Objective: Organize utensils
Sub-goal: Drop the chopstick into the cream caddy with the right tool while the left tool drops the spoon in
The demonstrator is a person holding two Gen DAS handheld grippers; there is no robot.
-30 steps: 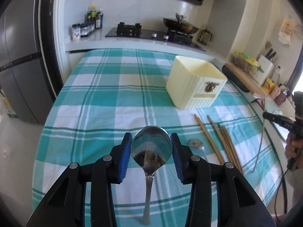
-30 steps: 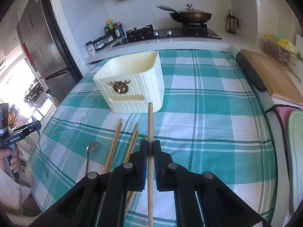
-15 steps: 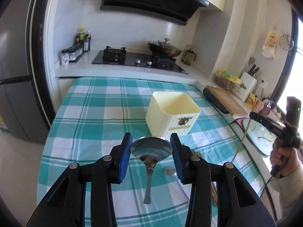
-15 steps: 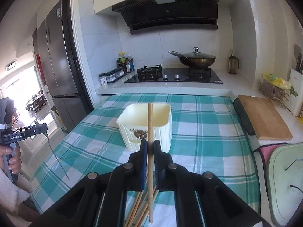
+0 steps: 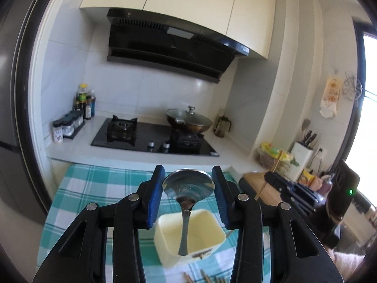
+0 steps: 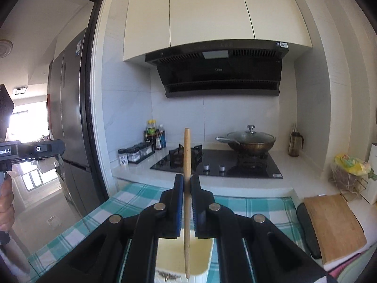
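My left gripper [image 5: 188,184] is shut on the bowl of a metal spoon [image 5: 188,187], whose handle hangs down over the open top of the cream utensil holder [image 5: 202,252] on the checked cloth. My right gripper [image 6: 187,189] is shut on a wooden chopstick [image 6: 187,155] that stands upright, its lower end over the same cream utensil holder [image 6: 205,257]. In the left wrist view the right gripper [image 5: 271,179] shows at the right with the chopstick. More chopsticks [image 5: 205,278] lie on the cloth near the bottom edge.
A teal checked tablecloth [image 5: 94,184] covers the table. Behind it runs a counter with a black hob [image 5: 153,139], a lidded wok [image 5: 188,120] and condiment bottles [image 5: 82,103]. A wooden cutting board [image 6: 334,221] lies at the right, a fridge [image 6: 68,118] at the left.
Both grippers have risen and tilted up toward level, carrying the spoon and the chopstick. The cream holder now sits low under them, and the loose chopsticks have slid to the bottom edge.
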